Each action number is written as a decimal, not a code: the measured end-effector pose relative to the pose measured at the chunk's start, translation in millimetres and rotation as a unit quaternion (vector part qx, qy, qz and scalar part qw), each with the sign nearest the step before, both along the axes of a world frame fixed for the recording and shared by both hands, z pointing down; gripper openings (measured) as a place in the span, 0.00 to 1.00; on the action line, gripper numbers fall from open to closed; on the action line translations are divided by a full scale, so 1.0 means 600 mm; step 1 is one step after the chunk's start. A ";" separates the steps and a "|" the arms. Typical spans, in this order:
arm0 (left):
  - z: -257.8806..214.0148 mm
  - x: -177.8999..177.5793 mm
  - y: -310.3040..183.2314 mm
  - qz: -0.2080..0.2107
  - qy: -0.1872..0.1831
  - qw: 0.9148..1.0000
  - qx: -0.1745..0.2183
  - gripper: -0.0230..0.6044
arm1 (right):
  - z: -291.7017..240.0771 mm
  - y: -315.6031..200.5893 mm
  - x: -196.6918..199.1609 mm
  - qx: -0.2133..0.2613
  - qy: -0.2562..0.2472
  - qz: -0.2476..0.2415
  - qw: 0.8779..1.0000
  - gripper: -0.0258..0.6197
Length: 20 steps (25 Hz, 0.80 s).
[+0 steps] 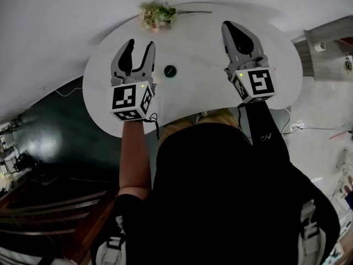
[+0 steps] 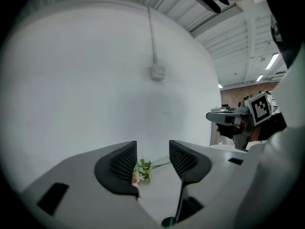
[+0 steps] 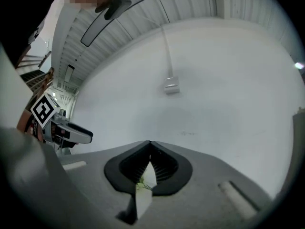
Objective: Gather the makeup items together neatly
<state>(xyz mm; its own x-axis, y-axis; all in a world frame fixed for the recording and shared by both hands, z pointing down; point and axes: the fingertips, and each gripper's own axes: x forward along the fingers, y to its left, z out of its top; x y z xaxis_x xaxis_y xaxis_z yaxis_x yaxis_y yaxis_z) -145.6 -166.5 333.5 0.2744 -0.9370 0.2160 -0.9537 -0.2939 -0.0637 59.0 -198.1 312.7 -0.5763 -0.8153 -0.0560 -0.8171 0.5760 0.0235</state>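
Two claws hang over one white bench [image 1: 204, 51], one held in each hand. The left claw [image 1: 140, 44] is released: its jaws stand well apart with nothing between them, and the left gripper view looks through the gap to the bench top and the far flowers. The right claw [image 1: 227, 26] is clenched, its tips meeting and holding nothing. Only one makeup item shows, a small dark round piece [image 1: 170, 70] lying flat on the bench between the two claws. It is nearer the left claw and just beside that claw's right jaw. From above it reads as a plain disc, so no long axis or pointing direction can be told. One spray of flowers [image 1: 155, 14] lies at the bench's far edge. Its long axis runs along that edge, with the blooms to the left and the thin stems trailing right.
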 end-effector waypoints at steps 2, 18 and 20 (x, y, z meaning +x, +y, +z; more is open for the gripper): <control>0.004 0.036 -0.012 0.025 0.003 1.000 -0.002 0.37 | 0.001 0.002 0.030 -0.002 0.002 0.019 1.000 0.05; 0.031 0.274 -0.069 0.186 0.015 0.982 -0.020 0.37 | 0.018 0.039 0.228 -0.020 0.012 0.158 0.987 0.05; 0.031 0.294 -0.069 0.198 0.014 0.980 -0.021 0.37 | 0.021 0.043 0.240 -0.024 0.014 0.164 0.986 0.05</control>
